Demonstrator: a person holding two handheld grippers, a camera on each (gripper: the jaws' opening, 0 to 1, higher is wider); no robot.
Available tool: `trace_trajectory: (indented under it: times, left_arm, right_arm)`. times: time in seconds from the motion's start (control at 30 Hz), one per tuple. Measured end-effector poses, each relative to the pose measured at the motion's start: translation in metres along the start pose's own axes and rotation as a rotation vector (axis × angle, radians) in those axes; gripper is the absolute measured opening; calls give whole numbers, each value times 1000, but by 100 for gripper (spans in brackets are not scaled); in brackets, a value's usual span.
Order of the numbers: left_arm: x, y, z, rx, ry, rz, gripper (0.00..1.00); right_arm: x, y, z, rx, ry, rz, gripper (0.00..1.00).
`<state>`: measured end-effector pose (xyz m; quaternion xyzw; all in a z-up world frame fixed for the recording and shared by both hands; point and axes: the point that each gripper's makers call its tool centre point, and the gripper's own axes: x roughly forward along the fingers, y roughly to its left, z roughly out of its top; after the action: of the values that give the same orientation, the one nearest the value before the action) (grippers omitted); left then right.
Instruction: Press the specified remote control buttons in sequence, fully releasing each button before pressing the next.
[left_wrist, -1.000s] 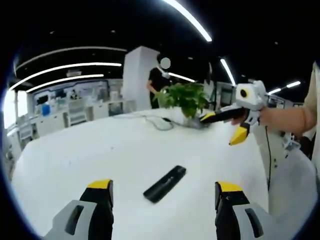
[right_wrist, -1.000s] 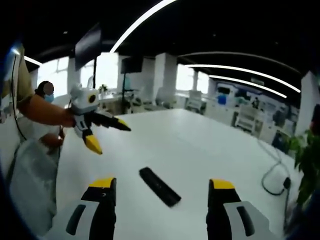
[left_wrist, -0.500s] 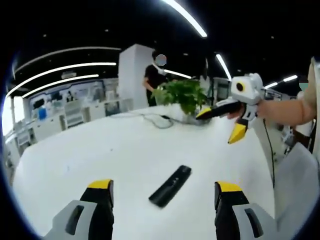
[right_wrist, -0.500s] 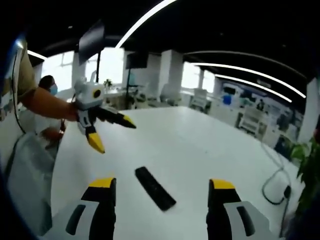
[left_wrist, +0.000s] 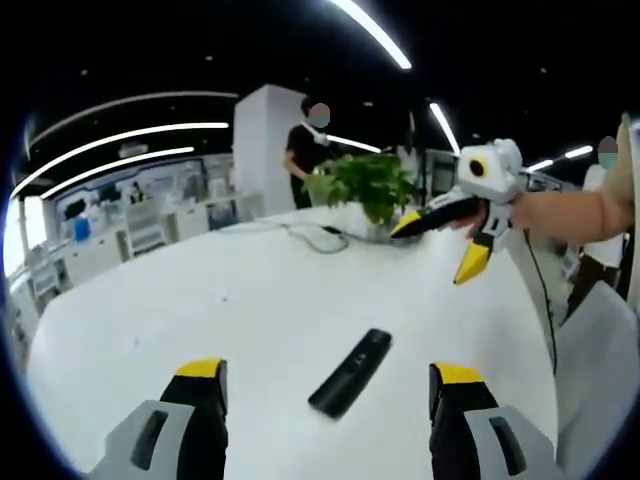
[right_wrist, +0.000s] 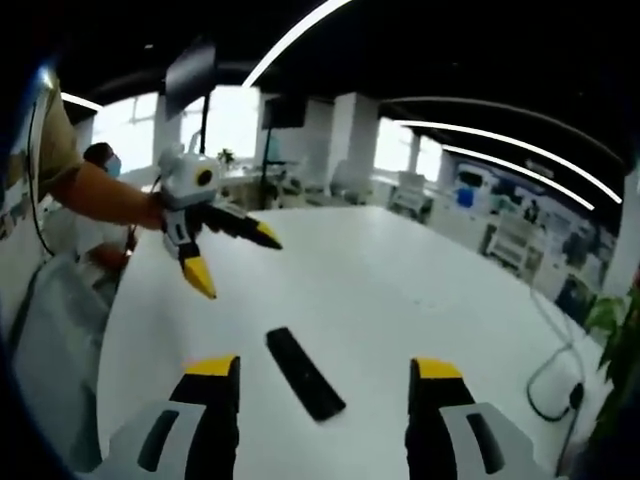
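There's your remote control (left_wrist: 351, 373): a slim black bar, lying flat on the white tabletop (left_wrist: 200, 310), slanted, its buttons too small to make out; in the left gripper view it sits between and just beyond your yellow-tipped jaws, touched by nothing; in the right gripper view the same remote (right_wrist: 304, 373) lies angled the other way, again between the jaws and clear of them.

Your left gripper (left_wrist: 330, 385) has its jaws spread wide with nothing between them; your right gripper (right_wrist: 325, 383) likewise, jaws well apart and empty; seen from the left gripper view, the right gripper (left_wrist: 446, 243) hangs in the air well above the tabletop, its two yellow tips splayed; your hand (left_wrist: 535, 215) is wrapped round its white body.

The tabletop is broad, white and glossy; at its far side stands a green potted plant (left_wrist: 367, 190) with a cable (left_wrist: 310, 238) looping just beside it; behind that, a white pillar (left_wrist: 262, 150) and a person in a dark top (left_wrist: 303, 160); long light strips (left_wrist: 130, 130) curve across a black ceiling; white desks and shelving line the far wall, and bright windows (right_wrist: 225, 125) show in the right gripper view.
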<state>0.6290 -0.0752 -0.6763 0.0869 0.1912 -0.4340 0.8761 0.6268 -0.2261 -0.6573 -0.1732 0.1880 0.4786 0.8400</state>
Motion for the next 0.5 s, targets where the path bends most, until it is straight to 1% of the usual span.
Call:
trace_trajectory:
  times: [0.3,0.5]
  left_arm:
    - [8,5,-6,21,30,-22,85]
    - [13,10,-7,41,45,-30,85]
  right_arm:
    - [8,2,-6,-22,35,37,66]
    - [12,-3,-7,-24,38,47,67]
